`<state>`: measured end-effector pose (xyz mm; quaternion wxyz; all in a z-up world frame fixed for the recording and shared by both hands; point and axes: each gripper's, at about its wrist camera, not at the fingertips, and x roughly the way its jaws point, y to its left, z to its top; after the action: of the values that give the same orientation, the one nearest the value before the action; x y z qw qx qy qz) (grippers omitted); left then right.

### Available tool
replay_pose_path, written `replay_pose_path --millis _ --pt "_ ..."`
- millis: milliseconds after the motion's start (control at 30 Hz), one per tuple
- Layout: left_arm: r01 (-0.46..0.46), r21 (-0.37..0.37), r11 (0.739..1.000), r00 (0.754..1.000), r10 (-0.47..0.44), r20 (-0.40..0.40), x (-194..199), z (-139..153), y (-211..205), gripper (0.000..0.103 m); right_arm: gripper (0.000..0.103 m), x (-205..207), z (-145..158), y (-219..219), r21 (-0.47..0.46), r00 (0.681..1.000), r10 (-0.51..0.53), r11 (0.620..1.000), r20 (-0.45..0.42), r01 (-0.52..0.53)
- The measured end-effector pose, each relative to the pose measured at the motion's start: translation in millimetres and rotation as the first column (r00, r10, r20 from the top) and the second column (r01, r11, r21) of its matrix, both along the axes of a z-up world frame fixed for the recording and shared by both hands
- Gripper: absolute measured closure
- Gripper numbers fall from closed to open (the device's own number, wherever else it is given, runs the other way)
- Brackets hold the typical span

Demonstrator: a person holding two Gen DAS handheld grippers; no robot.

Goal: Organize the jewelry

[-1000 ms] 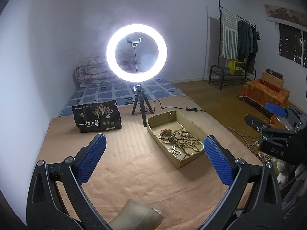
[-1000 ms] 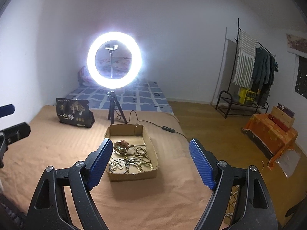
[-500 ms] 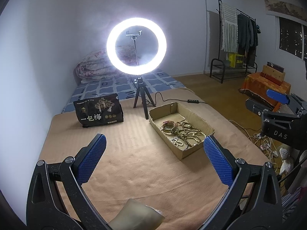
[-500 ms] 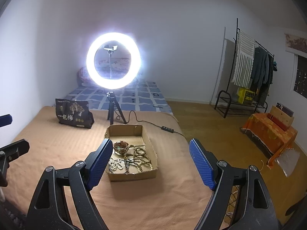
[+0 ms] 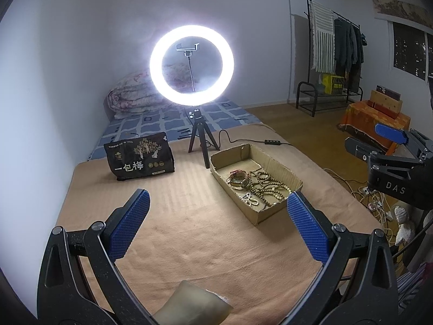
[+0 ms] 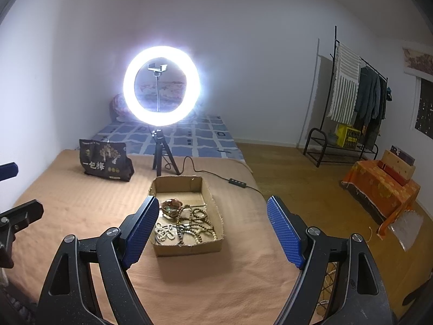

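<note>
Your left gripper and right gripper both hang spread and empty above the blanket. The jewelry lies heaped in the cardboard box's near half (beads tangled): either awaiting sorting or already gathered.

We hold our left gripper and right gripper level and side by side, blue-padded jaws spread wide, gripping nothing.

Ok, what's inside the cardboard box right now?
The cardboard box holds tangled wooden bead strands, a pale bead bracelet and a watch. Its far end is bare; anything beneath the tangle is hidden.
</note>
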<state>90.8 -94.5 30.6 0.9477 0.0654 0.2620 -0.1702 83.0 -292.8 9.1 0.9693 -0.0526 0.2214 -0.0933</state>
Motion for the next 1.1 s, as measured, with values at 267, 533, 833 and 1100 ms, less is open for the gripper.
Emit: replay_pose_path --millis 267,533,833,1100 --pt "0.002 0.000 1.000 1.000 -0.002 -0.002 -0.7 0.1 -0.3 0.000 0.021 -0.4 0.8 -1.1 -0.001 1.000 0.003 1.000 -0.005 -0.003" --pt "0.004 0.002 1.000 1.000 -0.004 -0.003 -0.9 0.9 -0.5 0.000 0.021 -0.7 1.4 -0.6 -0.002 1.000 0.003 1.000 -0.007 -0.003" --pt "0.003 0.001 1.000 1.000 -0.003 -0.002 -1.4 0.7 -0.4 0.000 0.021 -0.3 1.3 -1.0 -0.003 1.000 0.004 1.000 -0.008 -0.004" --pt "0.004 0.001 1.000 1.000 -0.004 0.000 -1.8 0.8 -0.8 0.000 0.021 -0.6 0.1 -2.2 -0.009 1.000 0.008 1.000 -0.015 -0.008"
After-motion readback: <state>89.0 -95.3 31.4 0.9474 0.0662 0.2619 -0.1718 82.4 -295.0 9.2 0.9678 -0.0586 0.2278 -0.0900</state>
